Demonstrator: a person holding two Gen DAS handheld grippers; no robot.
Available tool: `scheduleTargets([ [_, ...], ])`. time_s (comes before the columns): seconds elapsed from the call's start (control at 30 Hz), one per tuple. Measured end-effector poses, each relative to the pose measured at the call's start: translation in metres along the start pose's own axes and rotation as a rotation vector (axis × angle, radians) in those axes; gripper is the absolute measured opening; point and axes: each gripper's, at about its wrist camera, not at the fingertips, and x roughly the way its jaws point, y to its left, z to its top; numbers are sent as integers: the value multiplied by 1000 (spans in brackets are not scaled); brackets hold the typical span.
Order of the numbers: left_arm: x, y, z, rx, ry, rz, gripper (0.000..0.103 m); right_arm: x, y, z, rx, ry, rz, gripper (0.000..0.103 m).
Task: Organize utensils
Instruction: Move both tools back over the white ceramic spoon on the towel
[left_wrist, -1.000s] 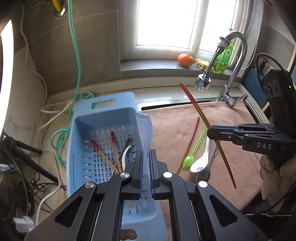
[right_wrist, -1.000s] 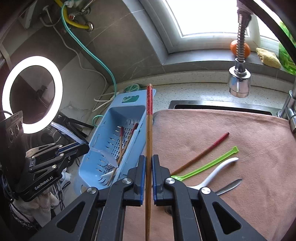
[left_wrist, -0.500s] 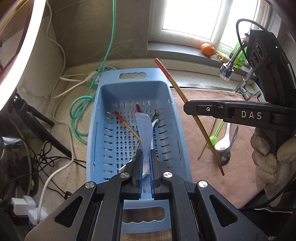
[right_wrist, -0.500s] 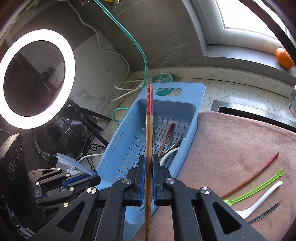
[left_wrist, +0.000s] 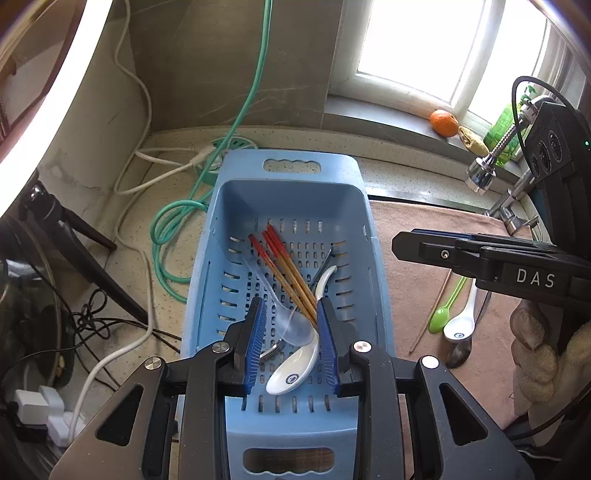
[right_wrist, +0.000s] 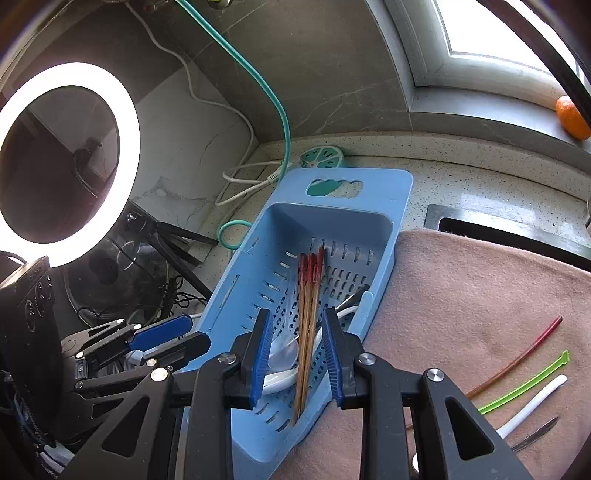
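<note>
The blue basket sits on the counter left of the pink towel, holding chopsticks and spoons. Both tongs, left and right, hang released and empty over it. On the towel, the stiff, light loose chopstick, green spoon and probably slippery, breakable white spoon look best gripped mid-handle

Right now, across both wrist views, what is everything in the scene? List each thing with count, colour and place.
Perforated plastic basket: one, light blue, on counter left of towel.
Wooden chopsticks with red tips: three in basket; one more on towel.
Ceramic spoon: one, white, in basket; another on towel.
Clear plastic spoon: one, in basket.
Plastic spoon: one, green, on towel.
Towel: one, pink, beside sink.
Orange: one, windowsill.
Left gripper: open.
Right gripper: open.
</note>
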Motion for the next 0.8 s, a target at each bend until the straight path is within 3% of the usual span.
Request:
scheduleTargets([
  [0.2, -3, -14, -1, -26, -17, -18, 37, -25, -17, -5, -3, -38, -22, 27],
  [0.33, -7, -27, -5, -46, -23, -45, 37, -50, -36, -10, 24, -78, -21, 37],
  [0.4, -8, -34, -8, -62, -29, -54, 43, -63, -46, -13, 30, -93, -27, 38],
  [0.63, -15, -70, -26, -72, -59, -159, 43, -110, -85, -28, 52, -163, -59, 49],
  [0.8, -8, -98, -42, -85, -35, -235, 47, -133, -118, -47, 99, -194, -65, 50],
])
